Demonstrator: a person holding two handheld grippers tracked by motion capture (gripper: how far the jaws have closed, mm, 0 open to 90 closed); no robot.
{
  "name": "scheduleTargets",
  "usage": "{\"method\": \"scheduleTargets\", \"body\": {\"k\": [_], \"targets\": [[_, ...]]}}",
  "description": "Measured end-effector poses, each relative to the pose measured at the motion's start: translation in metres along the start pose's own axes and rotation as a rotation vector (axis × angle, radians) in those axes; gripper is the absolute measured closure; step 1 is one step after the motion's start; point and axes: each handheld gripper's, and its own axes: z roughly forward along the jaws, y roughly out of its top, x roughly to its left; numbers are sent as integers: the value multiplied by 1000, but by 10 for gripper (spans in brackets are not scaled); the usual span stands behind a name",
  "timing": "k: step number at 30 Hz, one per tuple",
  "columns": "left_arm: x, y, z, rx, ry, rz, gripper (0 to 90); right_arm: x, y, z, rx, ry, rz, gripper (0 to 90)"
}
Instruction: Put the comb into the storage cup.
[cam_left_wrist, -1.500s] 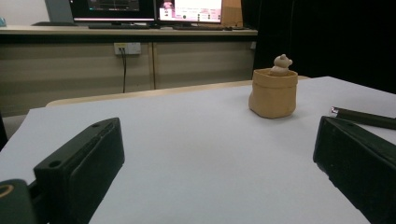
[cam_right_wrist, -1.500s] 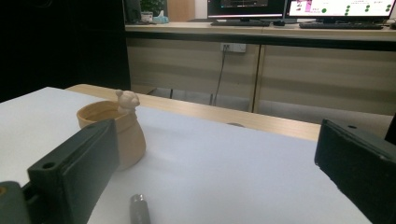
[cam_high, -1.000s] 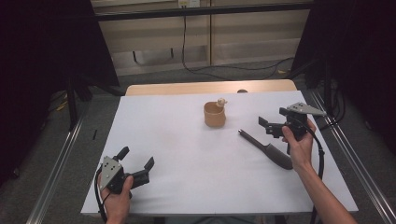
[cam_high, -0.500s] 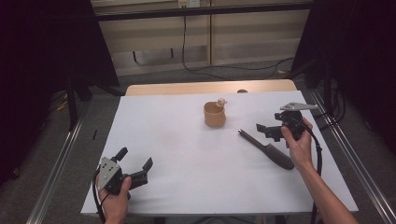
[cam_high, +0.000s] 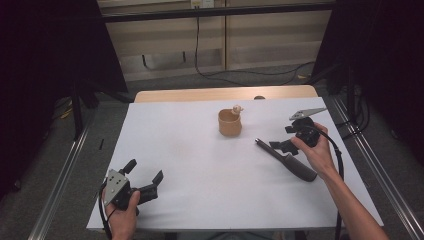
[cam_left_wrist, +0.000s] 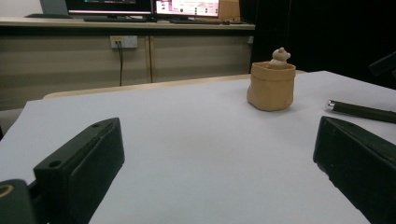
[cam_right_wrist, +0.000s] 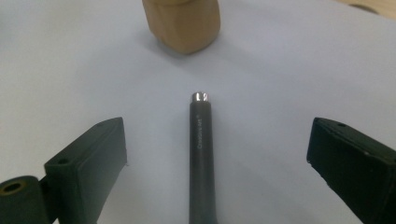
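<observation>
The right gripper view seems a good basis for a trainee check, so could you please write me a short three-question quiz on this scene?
1. True or false: the right gripper is shut on the dark tool.
2. Multiple choice: what peeks out of the tan pot? A) a small figure B) a spoon C) a cable
3. Short answer: which hand's gripper rests near the table's front edge, far from the dark tool?

Key
1. False: its jaws stand wide apart either side of the tool, not touching it.
2. A, the small figure.
3. The left gripper.
</observation>
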Motion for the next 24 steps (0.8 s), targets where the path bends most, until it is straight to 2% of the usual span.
{"method": "scheduleTargets", "body": {"k": [6,12,15,21,24], "targets": [[-2,1,-2,-11,9,23,20,-4,3,8,106,37,-22,38],[-1,0,0,0,5,10,20,-2,4,11,150,72,-29,58],[-1,0,0,8,-2,24,20,0,3,11,181,71,-59,120],[-1,0,2,19,-10,17,19,0,-1,14,288,52,-62,144],[-1,0,2,19,-12,18,19,-1,-3,17,316,58,-61,140]]}}
